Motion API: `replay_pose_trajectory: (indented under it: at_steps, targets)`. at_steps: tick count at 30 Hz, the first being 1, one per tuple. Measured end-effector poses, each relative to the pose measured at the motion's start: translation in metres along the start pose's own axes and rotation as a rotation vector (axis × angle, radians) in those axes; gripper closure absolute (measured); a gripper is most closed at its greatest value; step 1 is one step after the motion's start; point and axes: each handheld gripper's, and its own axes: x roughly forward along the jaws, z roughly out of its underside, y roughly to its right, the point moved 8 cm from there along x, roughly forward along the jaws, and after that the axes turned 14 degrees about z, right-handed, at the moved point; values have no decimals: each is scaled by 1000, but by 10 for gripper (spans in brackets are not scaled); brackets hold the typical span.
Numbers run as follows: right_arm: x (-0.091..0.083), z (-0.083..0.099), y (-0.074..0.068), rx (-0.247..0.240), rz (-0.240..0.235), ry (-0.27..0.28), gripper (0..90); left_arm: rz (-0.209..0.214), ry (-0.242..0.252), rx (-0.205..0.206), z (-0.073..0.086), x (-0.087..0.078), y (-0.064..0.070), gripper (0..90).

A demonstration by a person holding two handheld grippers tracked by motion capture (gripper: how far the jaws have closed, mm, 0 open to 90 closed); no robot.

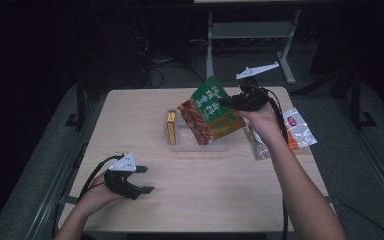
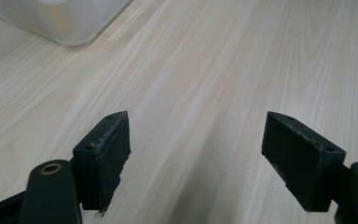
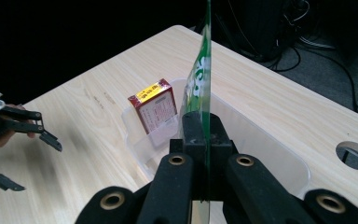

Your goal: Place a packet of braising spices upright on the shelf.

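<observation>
Packing looks half done: right gripper (image 1: 228, 103) pinches the green snack bag (image 1: 210, 110) above the clear bin (image 1: 200, 146), small box (image 1: 171, 127) already inside; left gripper (image 1: 145, 180) rests open, and two packets (image 1: 298, 129) wait.

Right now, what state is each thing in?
right gripper: shut on the snack bag
snack bag: held tilted above the clear bin
clear bin: open, holding a box
box: upright inside the bin
left gripper: open, holding nothing
red-and-white packet: lying flat
</observation>
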Motion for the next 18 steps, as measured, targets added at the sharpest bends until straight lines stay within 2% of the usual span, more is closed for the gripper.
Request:
replay_pose_trajectory:
  at_steps: [11, 18]
  targets:
    - [17, -10, -2, -1, 39, -33, 900, 0, -2, 1, -1, 2, 2, 204]
    - [26, -9, -1, 6, 54, -54, 900, -6, -16, 2, 0, 5, 1, 172]
